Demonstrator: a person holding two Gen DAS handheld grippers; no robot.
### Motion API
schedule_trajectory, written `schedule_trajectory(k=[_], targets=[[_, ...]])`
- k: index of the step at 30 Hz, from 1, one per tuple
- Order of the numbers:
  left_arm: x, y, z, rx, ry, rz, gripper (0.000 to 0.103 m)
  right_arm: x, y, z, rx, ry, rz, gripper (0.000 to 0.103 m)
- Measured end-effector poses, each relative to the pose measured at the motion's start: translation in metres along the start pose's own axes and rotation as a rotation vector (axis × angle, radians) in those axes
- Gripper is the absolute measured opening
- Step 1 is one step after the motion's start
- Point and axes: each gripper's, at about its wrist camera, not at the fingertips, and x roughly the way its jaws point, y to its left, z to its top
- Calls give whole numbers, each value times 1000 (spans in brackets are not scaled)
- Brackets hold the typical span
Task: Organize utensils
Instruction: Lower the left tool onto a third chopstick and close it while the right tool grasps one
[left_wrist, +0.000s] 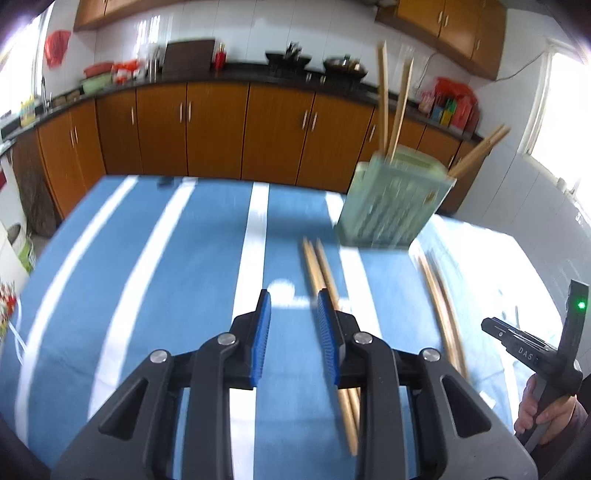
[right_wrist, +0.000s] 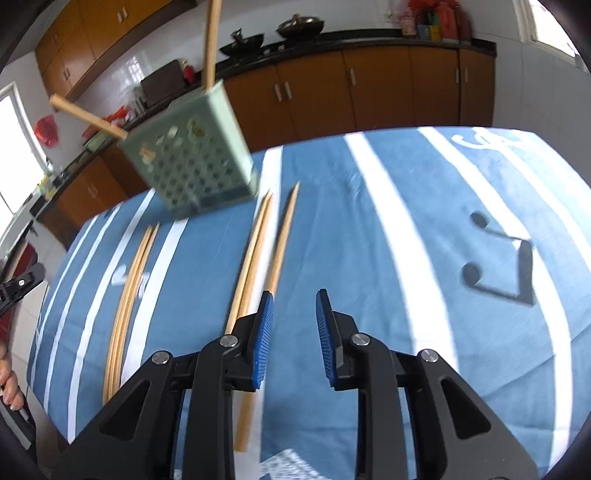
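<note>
- chopsticks (right_wrist: 258, 254) lie on the striped cloth (right_wrist: 369, 240); long axes run away from the grippers, tips toward the green holder (right_wrist: 192, 166)
- left gripper (left_wrist: 293, 306) and right gripper (right_wrist: 294, 308): jaws slightly spread, nothing between them

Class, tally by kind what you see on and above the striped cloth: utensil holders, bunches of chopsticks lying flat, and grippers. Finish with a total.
Utensil holders: 1, the green holder
Bunches of chopsticks lying flat: 2, the left bunch and the right bunch; single sticks are too blurred to count
Grippers: 2, the left gripper and the right gripper
Total: 5
</note>
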Motion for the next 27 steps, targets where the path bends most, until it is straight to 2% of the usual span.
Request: schedule_trajectory(k=[6, 8, 10, 18, 23, 27], targets=[[22, 4, -24, -34, 78, -11, 27, 18, 18, -18, -47, 46, -25, 25], [26, 2, -28, -37, 94, -16, 27, 18, 20, -17, -76, 35, -52, 20], [31, -1, -32, -43, 108, -31, 27, 20, 18, -15, -74, 33, -68, 8], [49, -18, -47, -28, 168, -74, 27, 13, -24, -4, 54, -1, -177, 8], [55, -27, -54, -16, 185, -90, 25, 12, -28, -5, 45, -4, -187, 8], [59, -31, -57, 0, 196, -77, 19, 12, -27, -5, 36, -6, -191, 8]])
